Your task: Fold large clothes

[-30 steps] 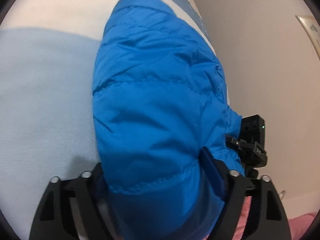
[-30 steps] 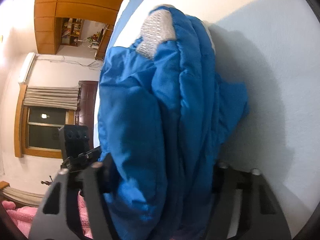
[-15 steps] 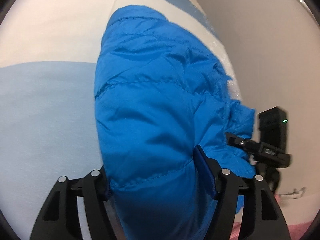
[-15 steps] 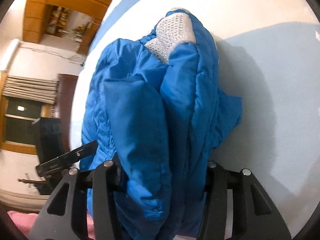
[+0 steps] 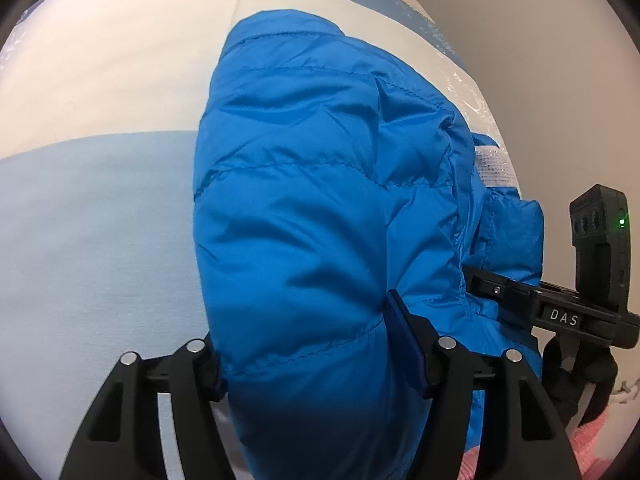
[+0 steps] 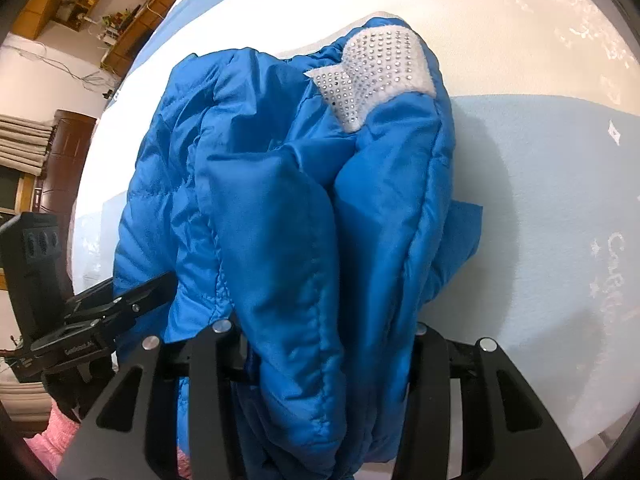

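Blue puffer jacket [image 5: 320, 208] hung bunched between both claws over the blue-and-white bed sheet [image 5: 92, 216]. Left claw [image 5: 316, 364] and right claw [image 6: 324, 332] were both clamped on it, jaws just been closing. White rhinestone patch [image 6: 376, 76] showed at the top. Fabric blocked most of both views; wooden cabinet [image 6: 44, 4] and window [image 6: 16, 188] sat off left
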{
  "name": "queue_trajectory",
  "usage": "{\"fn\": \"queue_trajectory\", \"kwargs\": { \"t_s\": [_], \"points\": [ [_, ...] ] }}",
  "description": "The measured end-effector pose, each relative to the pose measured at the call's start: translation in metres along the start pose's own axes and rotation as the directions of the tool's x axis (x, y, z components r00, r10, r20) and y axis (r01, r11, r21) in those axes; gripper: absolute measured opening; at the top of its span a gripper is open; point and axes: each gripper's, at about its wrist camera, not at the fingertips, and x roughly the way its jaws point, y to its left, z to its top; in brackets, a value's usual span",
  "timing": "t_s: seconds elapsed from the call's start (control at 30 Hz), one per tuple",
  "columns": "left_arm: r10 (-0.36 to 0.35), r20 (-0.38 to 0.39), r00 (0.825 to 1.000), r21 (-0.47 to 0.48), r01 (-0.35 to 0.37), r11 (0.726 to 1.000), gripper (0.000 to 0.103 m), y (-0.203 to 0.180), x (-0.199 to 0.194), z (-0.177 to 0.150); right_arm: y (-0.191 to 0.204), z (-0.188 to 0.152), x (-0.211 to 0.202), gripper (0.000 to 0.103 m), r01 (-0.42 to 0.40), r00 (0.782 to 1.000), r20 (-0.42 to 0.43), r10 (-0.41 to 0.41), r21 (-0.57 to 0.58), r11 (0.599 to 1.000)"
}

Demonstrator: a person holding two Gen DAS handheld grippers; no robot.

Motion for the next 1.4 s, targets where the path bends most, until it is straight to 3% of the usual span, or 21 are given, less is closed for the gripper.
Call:
{"fn": "queue_trajectory", "kwargs": {
  "t_s": [0.17, 0.37, 0.6, 1.1, 1.4],
  "points": [
    [0.037, -0.003, 0.999, -0.021, -0.037, 0.999, 0.065, 0.000, 0.002, 0.009, 0.026, 0.016, 0.007, 0.042, 0.035, 0.999, 0.012, -0.035, 0.002, 0.999],
    [0.090, -0.002, 0.996, -0.021, -0.090, 0.996, 0.065, -0.016, 0.014, 0.014, 0.057, 0.009, 0.016, 0.042, 0.082, 0.996, 0.028, -0.082, 0.000, 0.997],
    [0.105, 0.007, 0.994, -0.022, -0.105, 0.994, 0.065, -0.022, 0.021, 0.017, 0.068, -0.002, 0.013, 0.042, 0.100, 0.994, 0.040, -0.100, 0.004, 0.995],
    [0.076, 0.062, 0.995, -0.030, -0.074, 0.997, 0.052, -0.016, -0.007, 0.009, 0.085, -0.011, -0.003, 0.036, 0.108, 0.990, 0.095, -0.104, -0.046, 0.993],
    [0.104, 0.169, 0.980, -0.034, -0.099, 0.994, 0.051, -0.004, -0.049, 0.038, 0.120, 0.024, -0.017, 0.036, 0.127, 0.980, 0.173, -0.103, -0.136, 0.983]
  ]
}}
